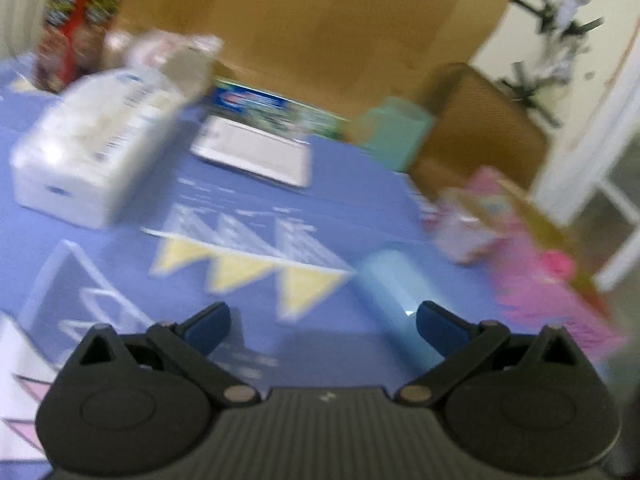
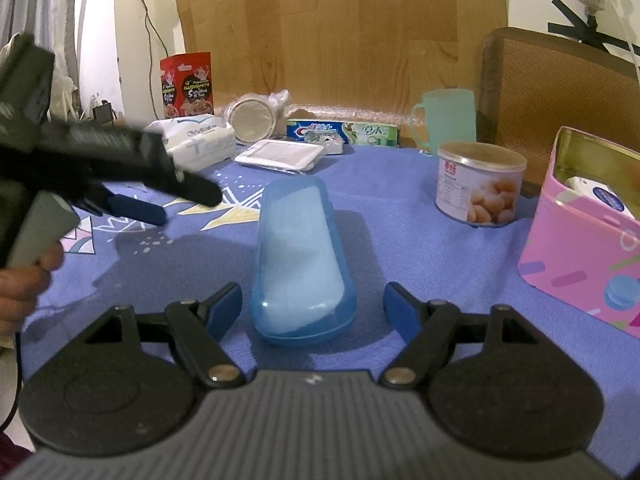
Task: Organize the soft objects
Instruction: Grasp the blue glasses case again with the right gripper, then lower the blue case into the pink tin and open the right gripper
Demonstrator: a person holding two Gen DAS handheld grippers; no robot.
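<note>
The right gripper (image 2: 312, 308) stands wide open just above the blue patterned tablecloth (image 2: 400, 248). Its two blue pads (image 2: 226, 308) flank the near end of a translucent blue case (image 2: 302, 264) that lies lengthwise, pointing away; there is a clear gap on each side, so the pads grip nothing.

The left gripper (image 1: 323, 326) is also spread wide and empty, over bare cloth, with the blue case (image 1: 394, 292) lying just right of its centre. That view is blurred. From the right wrist view the left gripper (image 2: 136, 208) comes in from the left, held by a hand (image 2: 20, 280), hanging over the cloth left of the case and apart from it.

At the far left lies a white soft tissue pack (image 2: 200, 140). Just right of it are a paper cup lying on its side in plastic wrap (image 2: 254, 120), a flat white tray (image 2: 280, 154) and a toothpaste box (image 2: 342, 133). To the right stand a tin can (image 2: 480, 182) and, at the near right, an open pink tin box (image 2: 580, 256) with a small white packet inside.
</note>
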